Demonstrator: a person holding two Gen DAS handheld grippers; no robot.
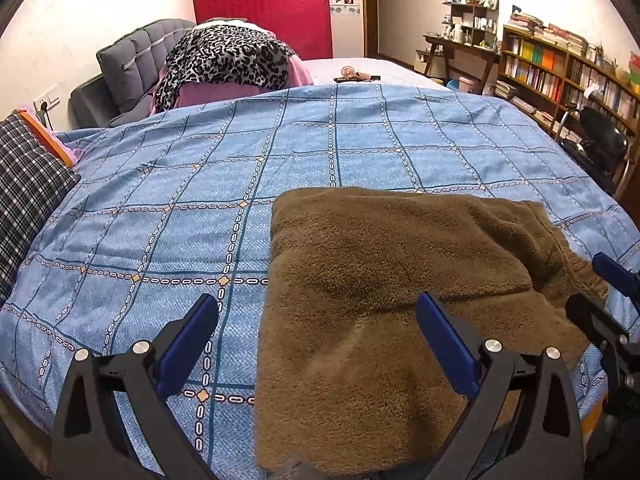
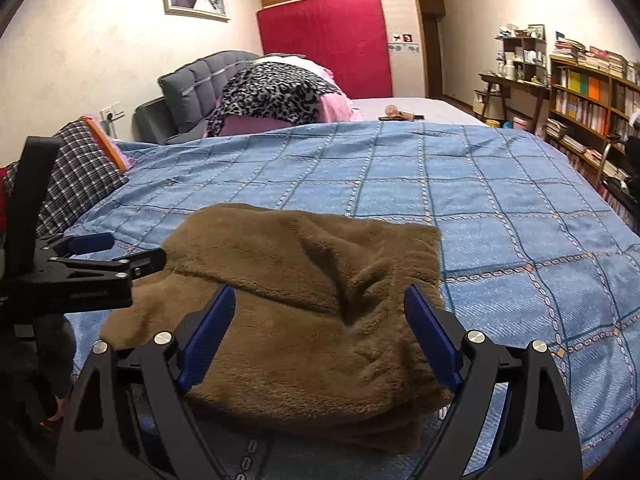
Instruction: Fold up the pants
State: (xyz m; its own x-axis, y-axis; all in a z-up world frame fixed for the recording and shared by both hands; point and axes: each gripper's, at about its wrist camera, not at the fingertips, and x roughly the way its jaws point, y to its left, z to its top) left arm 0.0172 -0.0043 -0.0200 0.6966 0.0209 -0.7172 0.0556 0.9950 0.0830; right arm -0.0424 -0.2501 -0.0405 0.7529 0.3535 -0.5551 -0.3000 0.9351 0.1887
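Brown fleece pants [image 2: 304, 312] lie folded on blue bedspread [image 2: 500, 208], both claws spread.

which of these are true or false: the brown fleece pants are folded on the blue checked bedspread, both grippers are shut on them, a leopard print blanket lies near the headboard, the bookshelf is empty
1. The brown fleece pants lie folded on the blue checked bedspread. True.
2. Both grippers are shut on the pants. False: the left gripper and the right gripper are both open, holding nothing.
3. A leopard print blanket lies near the grey padded headboard. True.
4. The wooden bookshelf is empty. False: it is packed with books.
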